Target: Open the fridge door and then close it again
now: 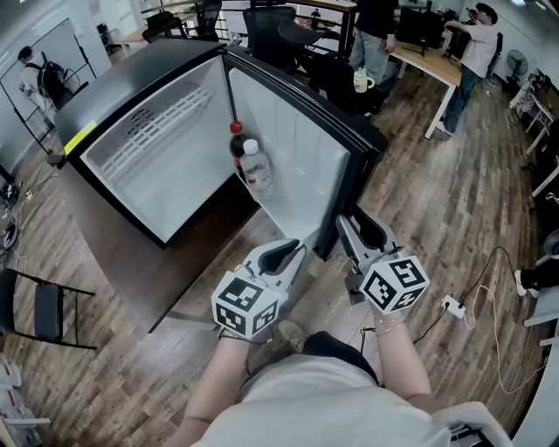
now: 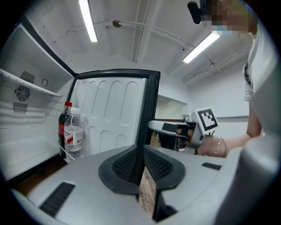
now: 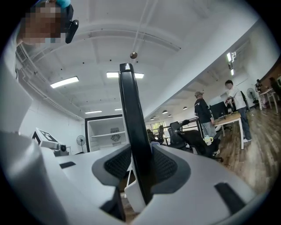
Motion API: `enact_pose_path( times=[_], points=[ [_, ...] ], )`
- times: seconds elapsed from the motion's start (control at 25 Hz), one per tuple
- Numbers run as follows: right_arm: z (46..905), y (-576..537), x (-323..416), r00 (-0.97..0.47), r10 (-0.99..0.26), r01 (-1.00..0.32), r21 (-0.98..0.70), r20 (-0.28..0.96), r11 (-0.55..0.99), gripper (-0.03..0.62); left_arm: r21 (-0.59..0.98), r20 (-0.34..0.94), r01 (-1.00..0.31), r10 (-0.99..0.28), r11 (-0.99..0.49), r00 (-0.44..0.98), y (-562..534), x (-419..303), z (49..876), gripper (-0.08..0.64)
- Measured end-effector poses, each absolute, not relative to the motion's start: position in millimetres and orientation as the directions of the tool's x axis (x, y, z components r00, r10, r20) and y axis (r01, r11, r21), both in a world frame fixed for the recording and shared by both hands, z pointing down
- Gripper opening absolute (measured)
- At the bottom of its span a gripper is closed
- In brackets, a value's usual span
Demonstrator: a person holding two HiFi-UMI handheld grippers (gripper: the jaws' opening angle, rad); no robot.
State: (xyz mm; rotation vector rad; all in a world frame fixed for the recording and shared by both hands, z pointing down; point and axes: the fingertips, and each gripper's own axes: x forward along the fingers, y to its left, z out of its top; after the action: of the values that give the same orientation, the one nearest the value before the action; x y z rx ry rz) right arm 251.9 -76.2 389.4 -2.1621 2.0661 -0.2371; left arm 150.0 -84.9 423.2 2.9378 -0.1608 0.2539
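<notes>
Wooden floor (image 1: pixel 419 192) lies all around in the head view. A black fridge (image 1: pixel 131 79) stands on it with its fridge door (image 1: pixel 301 148) swung wide. The white inside of the door faces left. A cola bottle (image 1: pixel 236 140) and a water bottle (image 1: pixel 255 168) stand in the door rack, touching each other. The right gripper (image 1: pixel 360 225) is at the door's black outer edge, and the left gripper (image 1: pixel 288 253) hangs just beside the door's inner side. The floor to the right of the door is bare. A folding chair (image 1: pixel 44 306) stands well apart on the left. Office chairs (image 1: pixel 271 22) and a desk (image 1: pixel 428 65) stand behind the fridge.

The left gripper view shows its jaws only a crack apart with nothing between them. Past them rises the door's dark edge. The two bottles are to its left, and the right gripper is on its right side.

The right gripper view shows the door's thin black edge standing straight up between the jaws. Both pads press on it, one from each side. The open white fridge is far back on the left, and the wide room is on the right.
</notes>
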Motion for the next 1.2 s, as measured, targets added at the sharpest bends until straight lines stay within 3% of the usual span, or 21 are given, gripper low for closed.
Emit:
enact_pose_path(
  times=[1.2],
  points=[
    [388.7,-84.4,369.8,0.166,-0.986,-0.946,-0.283,0.0,-0.159,0.121,0.276,0.18,-0.289,-0.246,-0.917,0.953,-154.1,185.7,426.4,0.041]
  ],
)
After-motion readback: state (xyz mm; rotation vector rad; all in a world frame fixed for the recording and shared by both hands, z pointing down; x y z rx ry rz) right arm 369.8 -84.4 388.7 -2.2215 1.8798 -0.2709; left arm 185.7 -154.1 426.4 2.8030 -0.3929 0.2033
